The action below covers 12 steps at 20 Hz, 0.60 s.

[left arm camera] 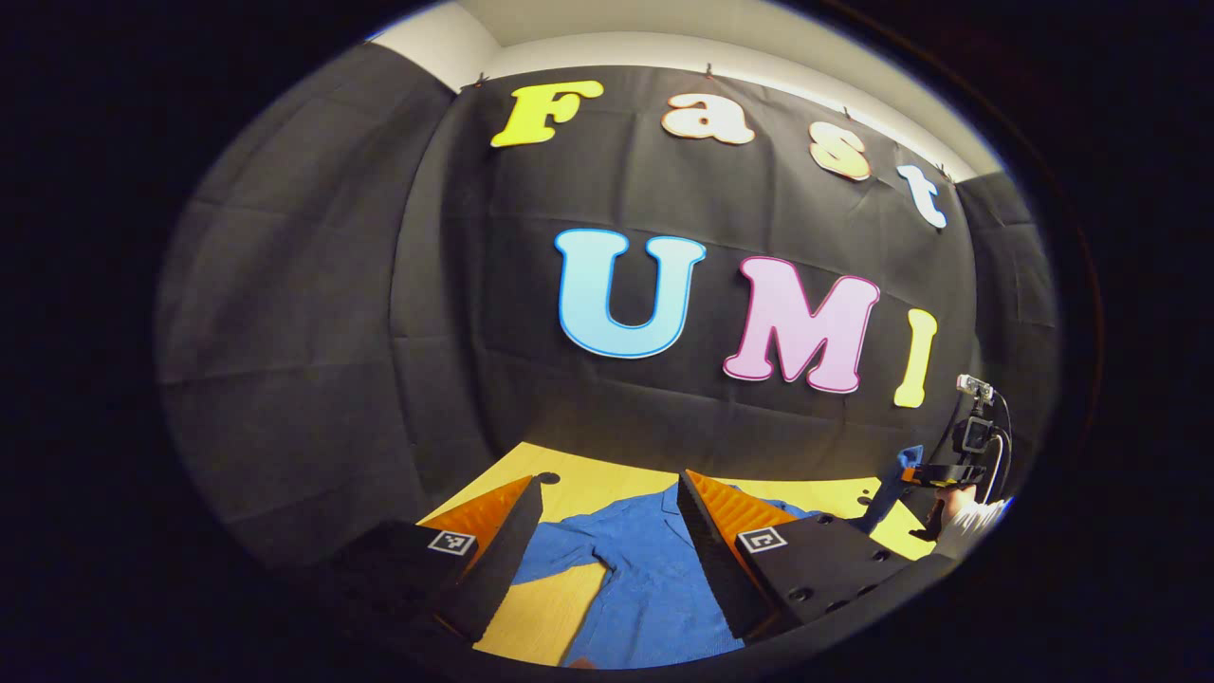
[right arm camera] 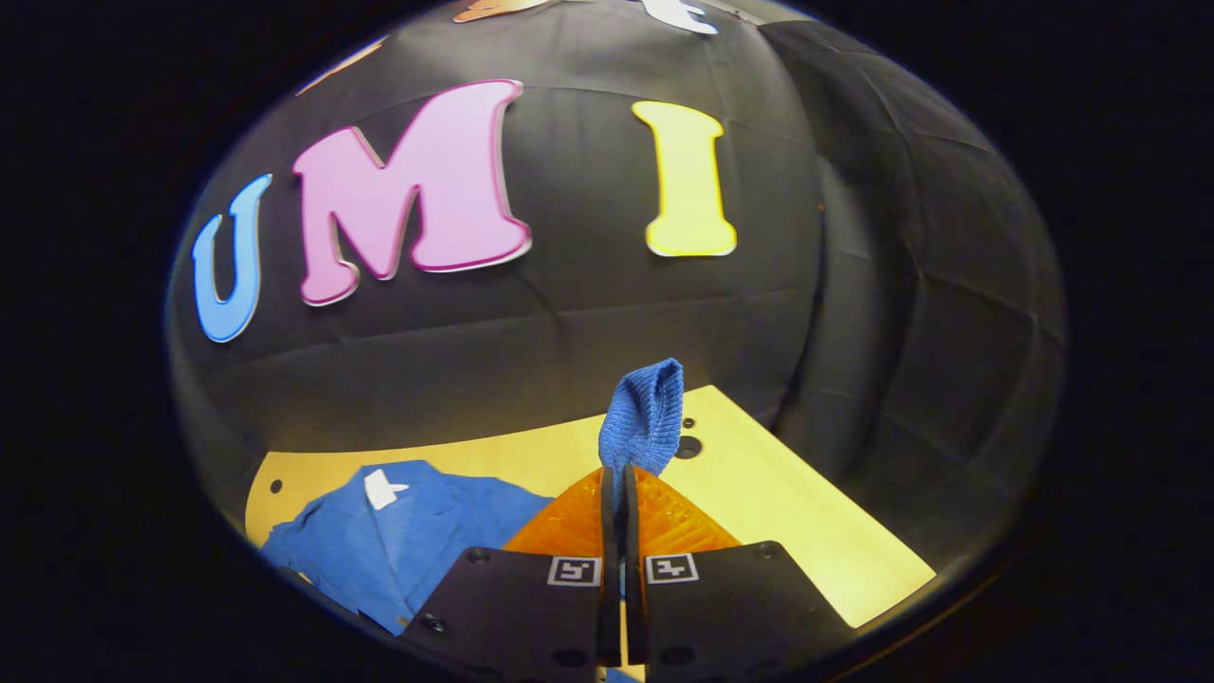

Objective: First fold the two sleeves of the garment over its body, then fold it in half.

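Dim booth light from above, glare on the table [right arm camera: 778, 493] (strong fisheye bending at edges), sharp focus.

No word or number can be read on the things here. The left gripper [left arm camera: 609, 477] carries two small square coded markers, one on each finger base [left arm camera: 452, 543] [left arm camera: 762, 540]; they are patterns, not writing. The right gripper [right arm camera: 621, 471] has the same kind of pair, side by side [right arm camera: 574, 570] [right arm camera: 672, 568]. The blue shirt [right arm camera: 417, 541] has a white tag [right arm camera: 382, 489] at its collar, too small to read.
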### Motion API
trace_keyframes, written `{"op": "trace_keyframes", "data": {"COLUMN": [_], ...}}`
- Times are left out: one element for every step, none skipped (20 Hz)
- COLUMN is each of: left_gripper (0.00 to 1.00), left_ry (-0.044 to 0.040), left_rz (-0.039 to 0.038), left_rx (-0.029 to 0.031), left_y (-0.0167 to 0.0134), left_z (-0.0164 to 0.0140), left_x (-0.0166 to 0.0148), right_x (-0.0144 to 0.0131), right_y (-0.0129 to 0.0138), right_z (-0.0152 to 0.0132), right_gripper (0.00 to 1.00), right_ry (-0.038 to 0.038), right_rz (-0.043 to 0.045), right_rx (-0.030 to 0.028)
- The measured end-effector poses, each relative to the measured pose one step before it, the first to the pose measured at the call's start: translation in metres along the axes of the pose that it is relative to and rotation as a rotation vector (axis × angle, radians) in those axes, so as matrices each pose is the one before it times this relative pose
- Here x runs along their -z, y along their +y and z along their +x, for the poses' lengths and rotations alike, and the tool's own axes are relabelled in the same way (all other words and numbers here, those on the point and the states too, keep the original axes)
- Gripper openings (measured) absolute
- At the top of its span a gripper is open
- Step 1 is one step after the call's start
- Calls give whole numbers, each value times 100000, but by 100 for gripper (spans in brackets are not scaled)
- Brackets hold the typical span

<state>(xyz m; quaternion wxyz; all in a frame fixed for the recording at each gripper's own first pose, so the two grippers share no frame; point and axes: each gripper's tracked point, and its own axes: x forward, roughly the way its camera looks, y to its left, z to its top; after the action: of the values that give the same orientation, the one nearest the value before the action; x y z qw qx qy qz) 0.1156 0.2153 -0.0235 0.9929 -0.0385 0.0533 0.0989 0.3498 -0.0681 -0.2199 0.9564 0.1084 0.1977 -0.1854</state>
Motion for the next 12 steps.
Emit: {"op": "trace_keyframes", "data": {"left_gripper": [82, 82, 82, 82, 82, 83, 83, 82, 82, 81, 81, 83], "left_ry": [-477, -266, -3, 117, -14, -25, 212, 432, 612, 857, 994, 1136], "left_rz": [-1280, -762, -244, 52, 134, 105, 38, -58, -56, 67, 78, 107], "left_rx": [-620, -857, -970, -1081, -1271, -1395, -1406, -1668, -1850, -2210, -2501, -2484], "left_y": [951, 985, 1001, 867, 1068, 1034, 932, 1061, 987, 1138, 986, 965], "left_z": [16, -56, -9, 9, -206, -244, -192, -457, -199, -337, -298, -365], "left_x": [-123, 62, 52, 182, -14, 106, 92, 226, 268, 361, 343, 401], "right_x": [-62, -56, -304, -239, 300, 425, 594, 903, 1300, 1328, 1848, 1778], "right_y": [1982, 2166, 2518, 2511, 2816, 2887, 2482, 2729, 2625, 2220, 2086, 2022], "right_z": [-103, -164, -477, -121, 243, 221, 274, 472, 388, 563, 816, 901], "right_gripper": [3, 3, 3, 2, 3, 2, 3, 3, 3, 3, 3, 3], "right_ry": [-176, -154, 163, -287, 72, 571, 688, 1146, 2201, 2256, 2758, 1845], "right_rz": [-779, -194, -8, 295, 473, 283, 20, 61, 472, 1160, 1236, -470], "right_rx": [-2070, -2456, -2257, -2654, -2972, -3251, -3161, -3075, -2997, -2966, -2498, -2101]}}
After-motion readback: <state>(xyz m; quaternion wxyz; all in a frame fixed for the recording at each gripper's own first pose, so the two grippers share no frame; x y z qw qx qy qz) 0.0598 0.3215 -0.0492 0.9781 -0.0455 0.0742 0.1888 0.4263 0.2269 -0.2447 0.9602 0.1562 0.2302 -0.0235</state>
